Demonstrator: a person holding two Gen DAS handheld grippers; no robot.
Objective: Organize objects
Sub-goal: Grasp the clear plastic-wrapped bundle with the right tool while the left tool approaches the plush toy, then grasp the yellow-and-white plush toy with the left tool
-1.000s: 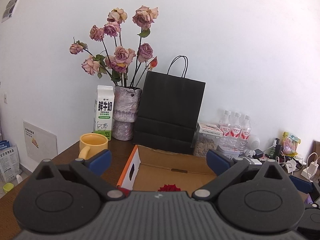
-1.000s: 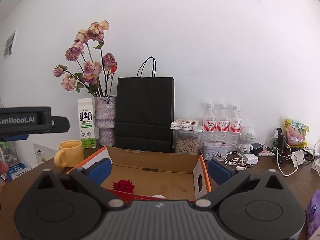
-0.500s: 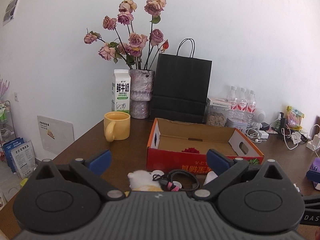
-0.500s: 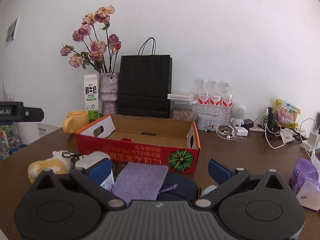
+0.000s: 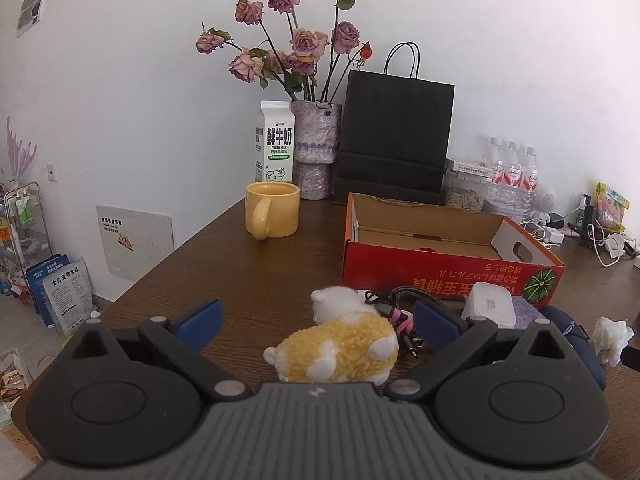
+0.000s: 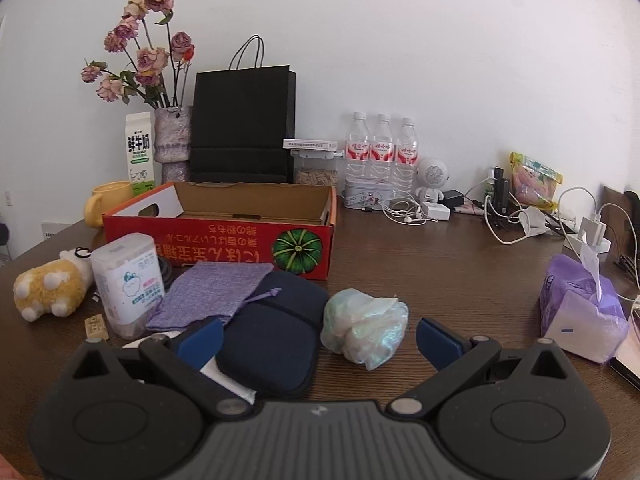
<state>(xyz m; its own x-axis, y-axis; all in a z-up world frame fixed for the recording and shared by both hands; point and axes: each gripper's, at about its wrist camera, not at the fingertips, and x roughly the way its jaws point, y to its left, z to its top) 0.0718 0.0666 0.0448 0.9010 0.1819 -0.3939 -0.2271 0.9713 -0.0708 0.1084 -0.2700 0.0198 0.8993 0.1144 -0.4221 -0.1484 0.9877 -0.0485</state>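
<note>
three water bottles, one box, one mug

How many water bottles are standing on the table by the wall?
3: water bottles side by side against the wall behind a small tin, left, middle, right, right of the black paper bag. None seems hidden behind them.

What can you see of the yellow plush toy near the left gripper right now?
The plush toy is a small fluffy animal, yellow with white patches and a white head. It looks soft and woolly. It lies on the brown table, in front of the red cardboard box and apart from it. A black loop sits at its head end, seen in the right wrist view, and a coiled black cable lies right beside its head. The left gripper is open, its fingers either side of the toy, not visibly touching it.
</note>
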